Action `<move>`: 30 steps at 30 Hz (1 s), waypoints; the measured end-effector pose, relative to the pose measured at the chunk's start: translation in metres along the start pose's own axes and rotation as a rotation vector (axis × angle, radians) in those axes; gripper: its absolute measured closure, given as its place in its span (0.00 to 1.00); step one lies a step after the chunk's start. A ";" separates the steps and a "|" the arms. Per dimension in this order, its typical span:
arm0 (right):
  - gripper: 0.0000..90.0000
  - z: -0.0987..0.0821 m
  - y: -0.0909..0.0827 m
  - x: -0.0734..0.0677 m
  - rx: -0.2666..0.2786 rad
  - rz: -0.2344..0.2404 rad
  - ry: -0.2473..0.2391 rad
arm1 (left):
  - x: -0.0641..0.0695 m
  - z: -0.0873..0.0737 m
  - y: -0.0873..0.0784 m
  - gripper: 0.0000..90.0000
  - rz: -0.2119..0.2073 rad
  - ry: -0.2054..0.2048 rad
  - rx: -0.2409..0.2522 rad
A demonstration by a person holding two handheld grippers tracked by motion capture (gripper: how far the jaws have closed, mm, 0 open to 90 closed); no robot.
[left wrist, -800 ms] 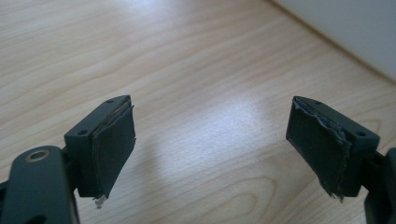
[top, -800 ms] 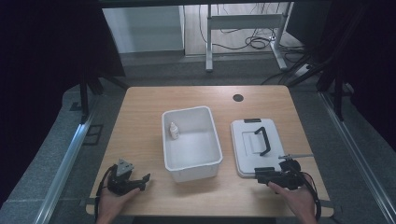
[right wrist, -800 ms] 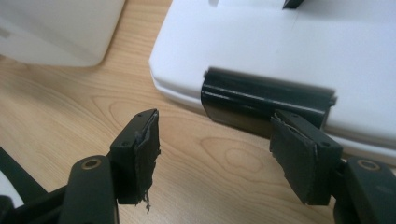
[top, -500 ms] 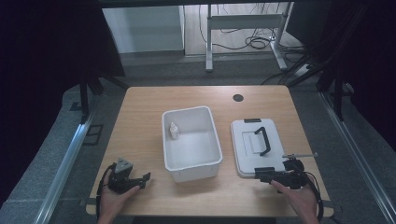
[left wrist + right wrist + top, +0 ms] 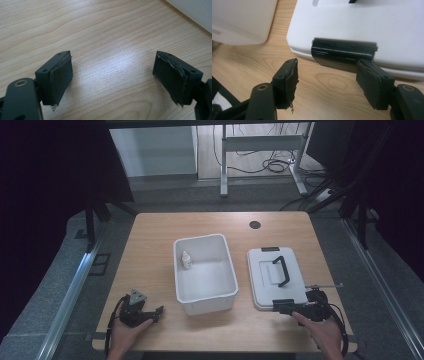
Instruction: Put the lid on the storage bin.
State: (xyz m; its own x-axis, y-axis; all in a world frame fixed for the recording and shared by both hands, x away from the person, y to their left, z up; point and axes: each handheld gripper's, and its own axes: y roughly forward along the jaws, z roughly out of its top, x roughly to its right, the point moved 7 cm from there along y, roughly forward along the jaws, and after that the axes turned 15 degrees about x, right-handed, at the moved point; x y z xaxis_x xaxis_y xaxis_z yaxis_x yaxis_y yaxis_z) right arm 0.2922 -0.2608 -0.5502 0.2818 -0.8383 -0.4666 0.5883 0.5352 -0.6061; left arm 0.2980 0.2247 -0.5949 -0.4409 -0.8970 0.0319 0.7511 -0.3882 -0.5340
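**Both grippers released at the near edge, lid lying beside the bin**

On the wooden table [image 5: 150,250] an open white plastic bin [image 5: 220,292] sits at the centre. A small white bottle [image 5: 186,260] stands inside it against the wall at about 10 o'clock from the bin's middle. No label or writing can be read on the bottle, the bin or anything else; the print, if any, is too small to tell.

At 3 o'clock from the bin, just beside it but apart, lies the white lid [image 5: 262,285], flat on the tabletop, with a black carry handle [image 5: 281,270] on top and a black latch [image 5: 343,52] on its near edge.

The right gripper [image 5: 327,83] is held at 6 o'clock of the lid, low over the table, jaws spread wide and empty, pointing at that latch; the pads are close to it but do not press on it.

The left gripper [image 5: 112,77] rests near the table's edge at about 8 o'clock from the bin, well apart from the lid. Its jaws stand wide apart with bare wood between them, and a corner of the bin shows at 1 o'clock in the left gripper view.

A round dark cable hole [image 5: 255,225] sits in the tabletop at 12 o'clock of the lid.
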 end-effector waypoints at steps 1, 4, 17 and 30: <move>0.41 0.000 -0.001 0.001 0.001 0.001 0.022 | 0.000 0.000 0.001 0.18 -0.006 0.003 0.005; 0.41 0.001 -0.002 0.002 0.004 -0.006 0.027 | 0.000 0.000 0.001 0.17 -0.012 0.006 0.011; 0.42 0.010 -0.017 0.005 0.008 -0.010 0.001 | 0.000 0.000 0.001 0.17 -0.013 0.007 0.011; 0.42 0.028 -0.024 -0.001 0.015 -0.016 0.009 | 0.000 0.000 0.001 0.17 -0.014 0.007 0.011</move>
State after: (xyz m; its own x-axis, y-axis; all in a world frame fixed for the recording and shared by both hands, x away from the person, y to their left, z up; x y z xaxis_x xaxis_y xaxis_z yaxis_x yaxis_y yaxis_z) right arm 0.2990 -0.2763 -0.5169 0.2653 -0.8459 -0.4627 0.6045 0.5198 -0.6037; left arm 0.2989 0.2239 -0.5957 -0.4543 -0.8902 0.0336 0.7505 -0.4027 -0.5240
